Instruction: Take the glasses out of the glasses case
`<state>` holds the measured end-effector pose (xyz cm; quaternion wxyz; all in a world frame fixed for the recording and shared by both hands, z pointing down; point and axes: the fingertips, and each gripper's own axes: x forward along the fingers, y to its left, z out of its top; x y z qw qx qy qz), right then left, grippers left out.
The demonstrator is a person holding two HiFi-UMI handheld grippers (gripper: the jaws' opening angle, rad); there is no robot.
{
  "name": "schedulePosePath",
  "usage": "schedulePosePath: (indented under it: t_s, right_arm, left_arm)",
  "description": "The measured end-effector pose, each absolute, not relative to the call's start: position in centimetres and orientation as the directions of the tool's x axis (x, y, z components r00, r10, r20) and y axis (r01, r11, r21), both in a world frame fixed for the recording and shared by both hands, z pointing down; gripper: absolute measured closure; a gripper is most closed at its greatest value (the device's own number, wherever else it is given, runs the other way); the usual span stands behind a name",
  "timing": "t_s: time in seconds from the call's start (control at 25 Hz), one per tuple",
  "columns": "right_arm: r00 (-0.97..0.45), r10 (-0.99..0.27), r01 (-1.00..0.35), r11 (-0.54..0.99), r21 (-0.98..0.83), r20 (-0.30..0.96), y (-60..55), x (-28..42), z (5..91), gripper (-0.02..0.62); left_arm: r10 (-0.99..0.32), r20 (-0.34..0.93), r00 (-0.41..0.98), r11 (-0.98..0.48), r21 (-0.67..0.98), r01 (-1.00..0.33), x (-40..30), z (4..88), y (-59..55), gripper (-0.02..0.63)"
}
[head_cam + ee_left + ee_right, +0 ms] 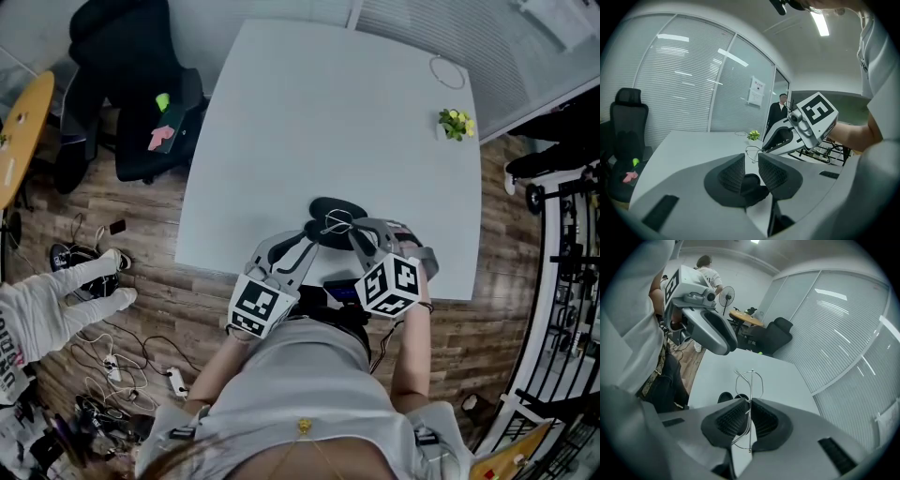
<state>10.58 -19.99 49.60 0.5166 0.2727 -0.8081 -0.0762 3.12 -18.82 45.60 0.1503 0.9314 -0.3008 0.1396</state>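
At the near edge of a white tabletop (328, 112), a person in a pale shirt works two hand-held tools. Both forearms reach forward from the body with the elbows bent and tucked close. The two tools angle inward until their tips almost meet.

The left tongs (751, 161) stand narrow, their ribbed pads (733, 174) closed against the edge of the black glasses case (352, 208). The case lies on the tabletop directly under and just beyond those tips.

The right tongs (749, 405) are clamped together on the glasses (750, 380), a thin wire frame pinched between the pads. Its rims rise past the tips and its lower part hangs back between the jaws. The frame sits just ahead of the left tongs and over the case. Whether it still touches the case cannot be told from any view.

The right tool comes in from the person's right and is tilted toward the left one. The marker cubes of both tools are turned up toward the head camera. Seen from the right tongs, the case shows as a dark shape just below and to the left of the tips.

Well beyond both tongs, near the far right corner of the tabletop, stands a small potted plant (457, 122). A black office chair (141, 103) stands off the tabletop's far left side.
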Motion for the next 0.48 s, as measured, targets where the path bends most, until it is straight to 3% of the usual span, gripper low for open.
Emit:
schedulePosePath:
  t_s: [0.48]
  right_arm:
    - [-0.316,-0.519,-0.353,0.842,0.409,0.794,-19.62,10.39,49.64,0.549]
  left_arm:
    - [-0.517,0.353,0.780,-0.774,0.196,-0.602,2.88,45.63,-18.56,0.503]
